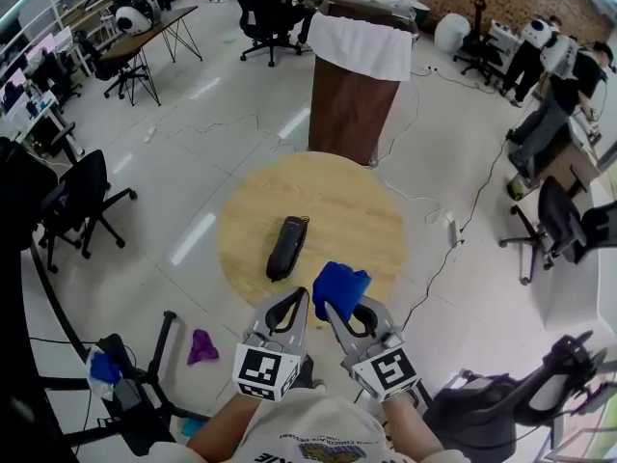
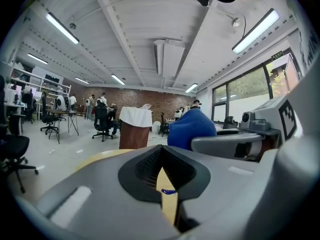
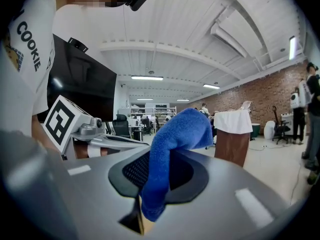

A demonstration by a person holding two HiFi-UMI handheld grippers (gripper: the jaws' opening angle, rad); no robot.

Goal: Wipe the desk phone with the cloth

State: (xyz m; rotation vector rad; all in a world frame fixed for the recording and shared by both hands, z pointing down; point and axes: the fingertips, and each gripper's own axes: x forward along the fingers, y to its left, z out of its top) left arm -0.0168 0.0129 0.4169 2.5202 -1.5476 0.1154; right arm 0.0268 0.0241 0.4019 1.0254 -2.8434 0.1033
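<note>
At the lower left of the head view a purple rag (image 1: 201,347) lies on the floor (image 1: 193,143), clear of the desk (image 1: 357,201). The desk is round and wooden and fills the middle of the frame. The black phone (image 1: 286,247) lies on it left of centre, running lengthwise up the frame, and nothing touches it.

Just below the phone, at the desk's lower edge in the frame, is the left gripper (image 1: 297,297). Its fingers (image 2: 90,184) are clenched together on nothing; its own view shows only a thin seam between them.

Just to its right, the right gripper (image 1: 335,309) has its fingers (image 3: 240,184) clenched on the blue cloth (image 1: 340,287). The cloth bunches above the tips and droops forward. It sits to the lower right of the phone, apart from it.

Above the desk, at upper centre, stands a brown cabinet (image 1: 349,114) with a white sheet (image 1: 362,46) over its top.
</note>
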